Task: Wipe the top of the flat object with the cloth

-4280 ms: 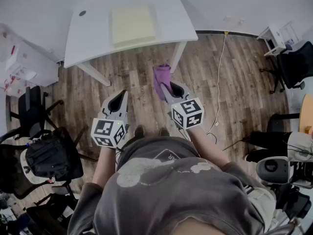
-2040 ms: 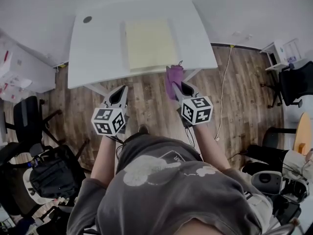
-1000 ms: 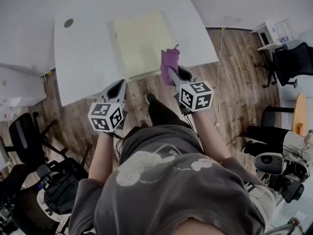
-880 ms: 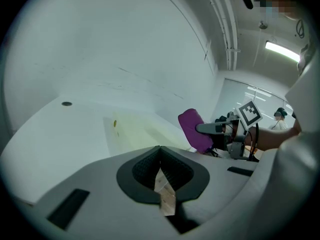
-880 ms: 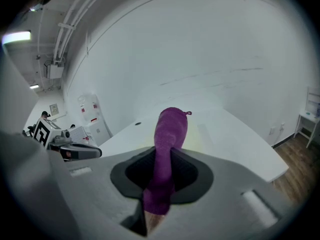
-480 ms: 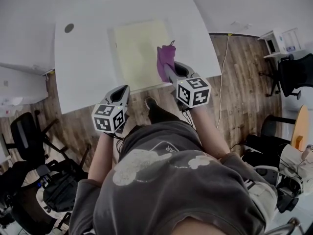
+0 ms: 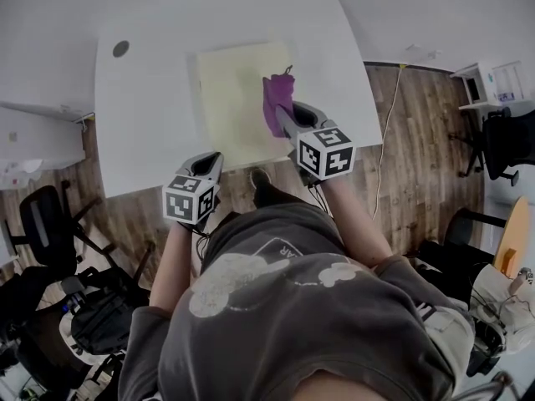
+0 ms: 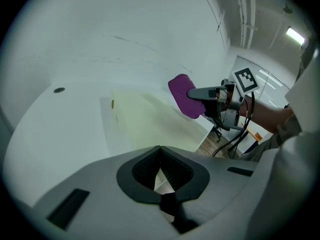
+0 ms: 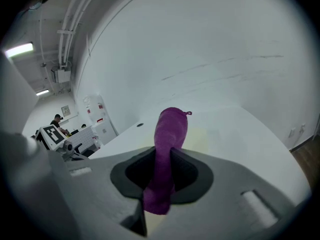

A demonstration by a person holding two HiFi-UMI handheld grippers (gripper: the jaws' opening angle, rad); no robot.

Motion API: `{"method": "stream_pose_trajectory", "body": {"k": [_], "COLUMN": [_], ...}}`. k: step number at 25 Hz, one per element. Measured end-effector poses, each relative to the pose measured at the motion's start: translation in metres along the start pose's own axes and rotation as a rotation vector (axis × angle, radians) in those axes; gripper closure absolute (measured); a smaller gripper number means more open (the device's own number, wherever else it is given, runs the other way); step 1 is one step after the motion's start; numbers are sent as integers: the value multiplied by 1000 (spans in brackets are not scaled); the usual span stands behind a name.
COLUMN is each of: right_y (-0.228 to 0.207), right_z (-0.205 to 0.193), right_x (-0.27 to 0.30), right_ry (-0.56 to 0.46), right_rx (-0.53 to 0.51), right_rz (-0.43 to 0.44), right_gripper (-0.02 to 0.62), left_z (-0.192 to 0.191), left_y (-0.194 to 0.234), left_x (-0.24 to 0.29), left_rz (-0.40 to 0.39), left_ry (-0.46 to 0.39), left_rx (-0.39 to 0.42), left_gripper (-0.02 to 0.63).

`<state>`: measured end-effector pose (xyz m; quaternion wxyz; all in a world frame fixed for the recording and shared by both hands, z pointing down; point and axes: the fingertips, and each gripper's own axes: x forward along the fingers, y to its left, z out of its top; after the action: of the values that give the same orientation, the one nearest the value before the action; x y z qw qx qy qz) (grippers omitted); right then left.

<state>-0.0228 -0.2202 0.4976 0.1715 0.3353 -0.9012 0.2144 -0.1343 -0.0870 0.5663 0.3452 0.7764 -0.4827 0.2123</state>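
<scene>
A: Where's the cloth?
B: The purple cloth [image 7: 277, 107] is pinched in the right gripper [image 7: 285, 120]. The fingers [image 9: 192, 171] clamp it mid-length. 1 end sticks up past the tips, the other hangs out below them.
A: Over the target?
B: Yes. In the head view it sits over the right side of the pale yellow mat [image 7: 226, 98], about halfway along that edge. No view shows whether it touches the mat.
A: Mat position?
B: Flat on the white desk [image 7: 142, 132], roughly centered, long side running away from the person.
A: Left gripper?
B: The left gripper [image 7: 206, 164] holds nothing. Its tips are pressed together, with only a narrow slot open behind them. It's at the desk's front edge, just left of the mat's near corner and apart from the cloth. Its camera sees the right gripper side-on, with the cloth bunched at the tips.
A: Anything else on the desk?
B: 1 round cable hole [image 7: 121, 48] near the far left corner.
A: Surroundings?
B: Wood floor [image 7: 418, 157] on the right with a thin cable [image 7: 387, 132] trailing across it. Black chair [image 7: 48, 224] on the left.
</scene>
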Motion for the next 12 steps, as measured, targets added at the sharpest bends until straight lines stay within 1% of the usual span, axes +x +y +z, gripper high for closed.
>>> {"method": "stream_pose_trajectory", "body": {"k": [5, 8, 12], "right_y": [1, 4, 12], "right_z": [4, 6, 14], "right_x": [15, 26, 48], "right_ry": [14, 25, 43], "right_rx": [-11, -17, -39], "right_rz": [42, 72, 123], "right_gripper": [525, 525, 525], "left_z": [-3, -3, -4], "left_y": [3, 3, 3], "left_x": [6, 7, 7], "left_rz": [15, 17, 35], "left_ry": [48, 71, 85], "left_rx": [-17, -41, -59], "left_gripper": [612, 612, 612]}}
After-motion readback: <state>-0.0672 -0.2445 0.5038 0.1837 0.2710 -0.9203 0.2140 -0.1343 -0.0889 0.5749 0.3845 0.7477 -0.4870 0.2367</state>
